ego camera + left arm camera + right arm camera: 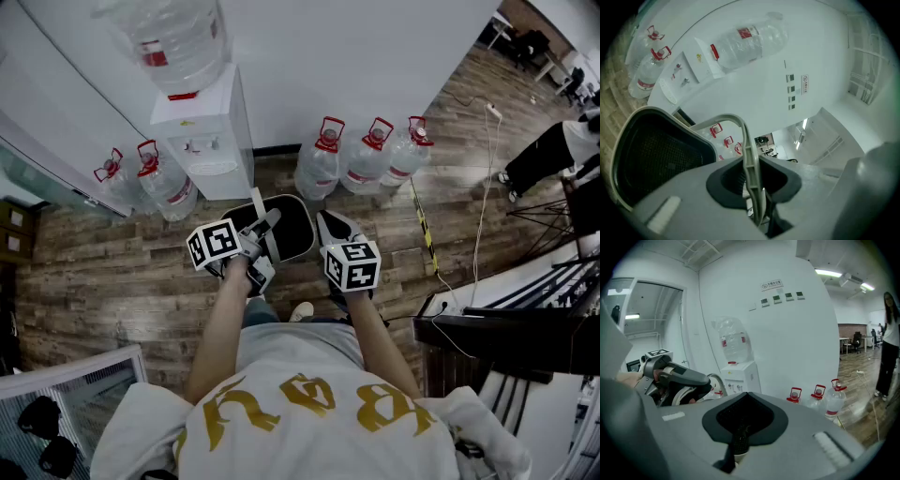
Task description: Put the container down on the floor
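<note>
Left gripper (752, 180) clenched on handle (748, 145) of container (292, 230), centre frame. Right gripper (738, 439) closed, empty. Risk: one-sided hold, so container may swing and tip when it meets floor (112, 272).

Cool, even indoor light filled the room — the white wall (356, 66) read bright without glare, and shadows on the wooden floor (112, 272) were soft. Ceiling strip lights (828, 273) glowed in the right gripper view. Both gripper views bowed strongly toward dark, vignetted edges — their nearest surfaces looked blurred.
</note>
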`<state>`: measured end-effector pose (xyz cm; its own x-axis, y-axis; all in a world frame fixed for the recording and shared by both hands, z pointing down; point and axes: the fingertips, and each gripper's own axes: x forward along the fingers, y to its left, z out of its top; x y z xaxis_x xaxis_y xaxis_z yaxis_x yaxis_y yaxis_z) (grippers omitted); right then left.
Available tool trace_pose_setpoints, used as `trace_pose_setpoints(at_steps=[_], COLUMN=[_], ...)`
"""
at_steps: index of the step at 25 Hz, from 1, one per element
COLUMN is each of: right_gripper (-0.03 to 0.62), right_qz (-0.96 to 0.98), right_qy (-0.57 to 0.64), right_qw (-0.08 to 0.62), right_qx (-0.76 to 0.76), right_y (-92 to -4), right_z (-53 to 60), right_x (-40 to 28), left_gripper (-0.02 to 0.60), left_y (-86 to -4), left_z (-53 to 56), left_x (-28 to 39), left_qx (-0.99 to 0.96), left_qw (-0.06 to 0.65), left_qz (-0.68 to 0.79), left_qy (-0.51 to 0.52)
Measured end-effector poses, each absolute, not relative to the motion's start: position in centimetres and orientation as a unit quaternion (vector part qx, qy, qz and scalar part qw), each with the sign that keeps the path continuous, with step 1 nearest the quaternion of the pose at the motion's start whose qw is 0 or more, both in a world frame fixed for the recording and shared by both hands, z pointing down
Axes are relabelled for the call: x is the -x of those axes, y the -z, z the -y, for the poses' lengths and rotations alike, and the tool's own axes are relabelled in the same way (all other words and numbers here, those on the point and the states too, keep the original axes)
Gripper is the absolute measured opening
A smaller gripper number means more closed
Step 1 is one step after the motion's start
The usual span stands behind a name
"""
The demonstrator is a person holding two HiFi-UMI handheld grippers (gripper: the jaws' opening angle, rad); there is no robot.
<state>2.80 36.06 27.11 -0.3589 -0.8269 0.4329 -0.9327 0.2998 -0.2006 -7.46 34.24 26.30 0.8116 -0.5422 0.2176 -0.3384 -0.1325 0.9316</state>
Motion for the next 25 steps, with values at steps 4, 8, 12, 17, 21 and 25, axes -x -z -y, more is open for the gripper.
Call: trace_pose_setpoints(at_steps=[4, 8, 12, 17, 21, 25], right_gripper=[0.026, 0.026, 0.026, 0.028, 0.028, 0.028], right_qz=[0.798, 0.801, 0.79, 0.768, 0.766, 0.765], right_qy=[-0.208, -0.203, -0.192, -0.181, -0.165, -0.171], right_qw=[0.128, 0.128, 0.14, 0.171, 0.191, 0.196], right_qx=[-0.552, -0.549, -0.565, -0.591, -0.591, -0.59], right_y=[-27.1, -27.0, -27.2, -28.1, -28.5, -29.5], right_z=[-36.2, -36.6, -36.3, -36.0, -34.3, -31.4], right_x=[-3.1, -3.5, -4.4, -5.9, -5.8, -5.6], left_gripper=[0.069, 0.069, 0.069, 0.069, 0.069, 0.069], left_y=[-26.7, -27.0, -27.4, -28.3, -29.2, -30.2], left_z=[-34.3, -34.7, -34.6, -33.7, -31.9, -29.0], left_x=[7.5, 7.5, 7.5, 7.9, 8.0, 7.9], left_qx=[-0.743, -0.74, -0.739, -0.733, -0.729, -0.726], left_qw=[0.592, 0.593, 0.594, 0.599, 0.602, 0.606], left_qz=[0.3, 0.305, 0.306, 0.311, 0.315, 0.316], left_qy=[0.085, 0.085, 0.086, 0.083, 0.079, 0.076])
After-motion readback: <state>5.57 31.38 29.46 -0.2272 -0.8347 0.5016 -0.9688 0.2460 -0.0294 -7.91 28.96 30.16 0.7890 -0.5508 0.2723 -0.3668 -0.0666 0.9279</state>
